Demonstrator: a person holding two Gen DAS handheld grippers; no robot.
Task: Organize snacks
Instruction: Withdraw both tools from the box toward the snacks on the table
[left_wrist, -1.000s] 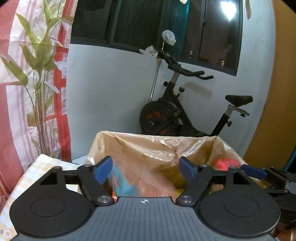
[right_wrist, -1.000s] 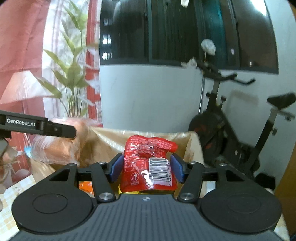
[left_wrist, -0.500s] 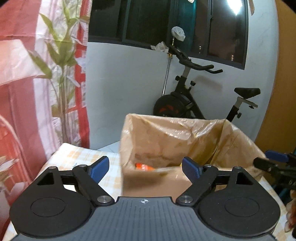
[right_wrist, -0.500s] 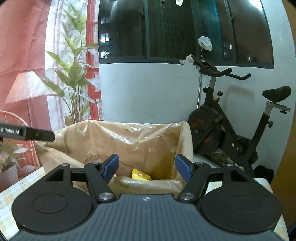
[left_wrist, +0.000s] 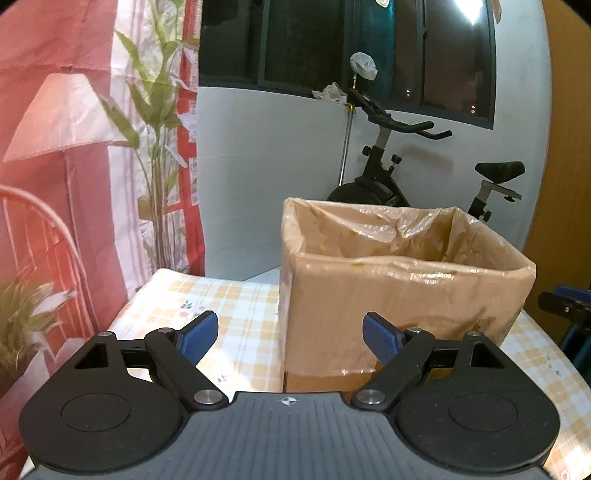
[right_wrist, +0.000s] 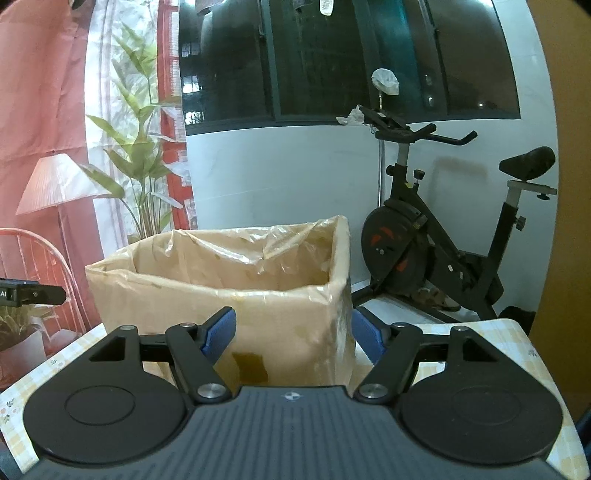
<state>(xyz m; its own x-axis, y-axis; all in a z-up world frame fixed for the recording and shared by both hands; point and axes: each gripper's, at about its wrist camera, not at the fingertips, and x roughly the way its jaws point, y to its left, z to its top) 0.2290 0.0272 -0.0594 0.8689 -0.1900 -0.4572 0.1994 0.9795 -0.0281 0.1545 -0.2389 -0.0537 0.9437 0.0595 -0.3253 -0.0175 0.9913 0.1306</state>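
A cardboard box (left_wrist: 402, 291) lined with clear plastic stands on the table's yellow checked tablecloth (left_wrist: 229, 314), ahead of both grippers. The left gripper (left_wrist: 290, 334) is spread wide with nothing between its pads. The right gripper (right_wrist: 293, 332) has just been opening and its jaws grip nothing. An exercise bike (right_wrist: 443, 251) stands behind.

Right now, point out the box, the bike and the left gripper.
box (left_wrist: 406, 295), left wrist view, on its near cardboard wall.
bike (right_wrist: 391, 240), right wrist view, on the flywheel housing.
left gripper (left_wrist: 290, 338), left wrist view, midway between its blue fingertips, jaws apart with nothing between them.
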